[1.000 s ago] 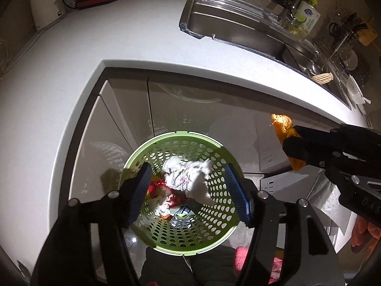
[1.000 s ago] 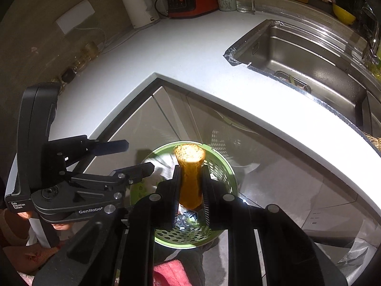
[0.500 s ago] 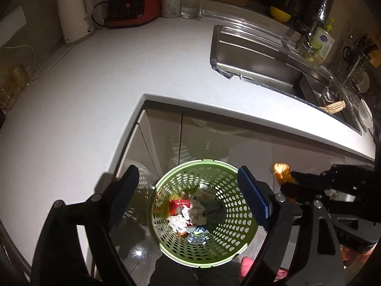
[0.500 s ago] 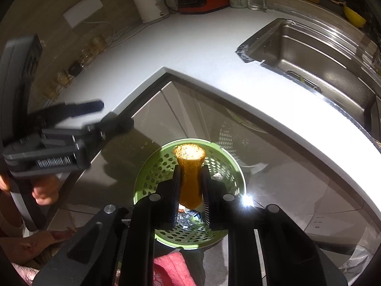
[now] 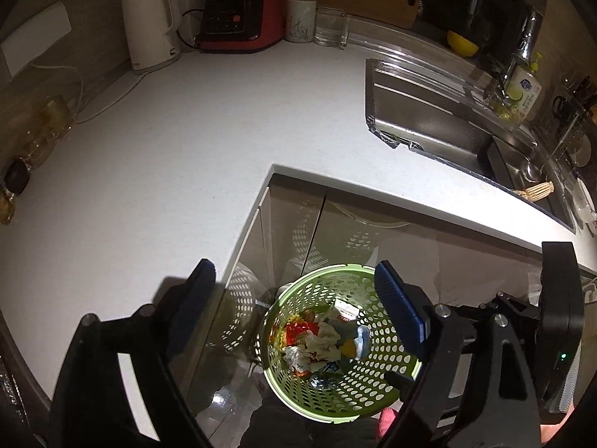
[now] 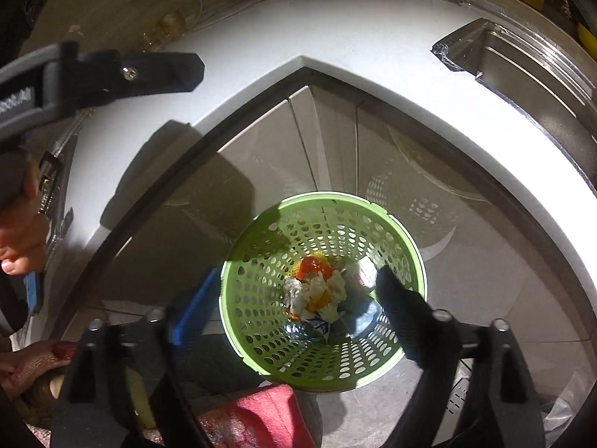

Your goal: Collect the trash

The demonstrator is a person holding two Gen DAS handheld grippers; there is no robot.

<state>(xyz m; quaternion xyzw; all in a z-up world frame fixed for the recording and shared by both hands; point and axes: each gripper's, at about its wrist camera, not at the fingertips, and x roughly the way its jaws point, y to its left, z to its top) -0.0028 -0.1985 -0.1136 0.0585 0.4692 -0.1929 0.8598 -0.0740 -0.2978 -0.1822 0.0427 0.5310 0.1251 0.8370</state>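
My left gripper (image 5: 294, 298) is spread wide, empty, hanging over the white countertop's (image 5: 186, 149) corner edge, green basket (image 5: 377, 380) below. Right-side view: right gripper (image 6: 294, 298) gaping too, straddling the basket (image 6: 257, 298) rim, trash (image 6: 317, 291) piled inside.

Green perforated basket (image 6: 405, 257); white, red, orange trash (image 6: 315, 291); white counter (image 5: 194, 149); red appliance (image 5: 238, 18)

dim kitchen, strong fisheye bending and dark corners; a bright patch lights the bin (image 6: 322, 287), tabletop (image 5: 209, 142) evenly pale.
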